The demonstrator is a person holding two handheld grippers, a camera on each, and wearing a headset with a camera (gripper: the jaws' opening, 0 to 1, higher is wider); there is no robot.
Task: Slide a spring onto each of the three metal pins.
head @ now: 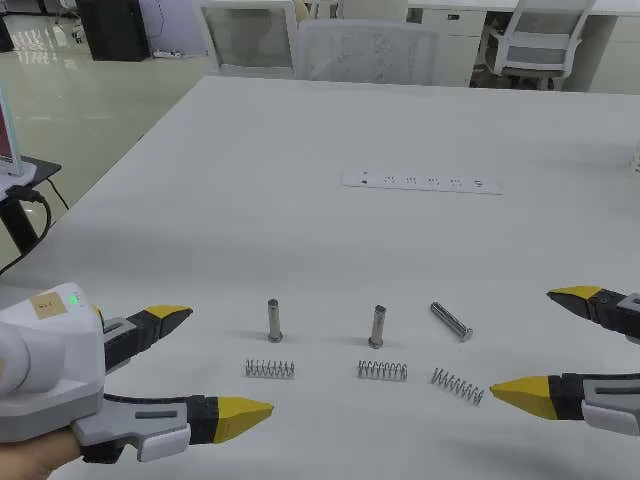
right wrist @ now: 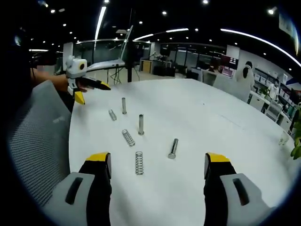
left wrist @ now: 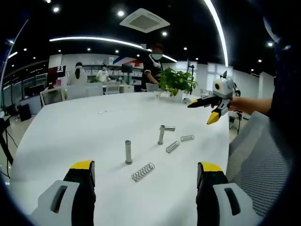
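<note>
White workbench (head: 300,200) in an open office; mesh chairs (head: 365,50) at its far edge, a power strip (head: 420,182) flat at mid-table.

We list, along the near edge:
- Left pin (head: 274,320): upright on its flanged head. Left spring (head: 270,369) lies just in front of it, not touching.
- Middle pin (head: 378,326): upright. Middle spring (head: 383,371) lies in front, apart.
- Right pin (head: 451,321): on its side, head toward us. Right spring (head: 457,385) lies slantwise near it, apart.
- Left gripper (head: 230,360): jaws spread wide, nothing between them, held left of the row.
- Right gripper (head: 521,342): jaws spread wide, empty, held right of the row.

Step in hand, as we judge it: the first pick-up, not yet begun; no pin carries a spring.

Next move calls for: one gripper closing lightly across a spring's coils so the bore isn't crushed, then lining its axis over an upright pin and lowering it on. The lying pin likely needs the other gripper to steady it.
</note>
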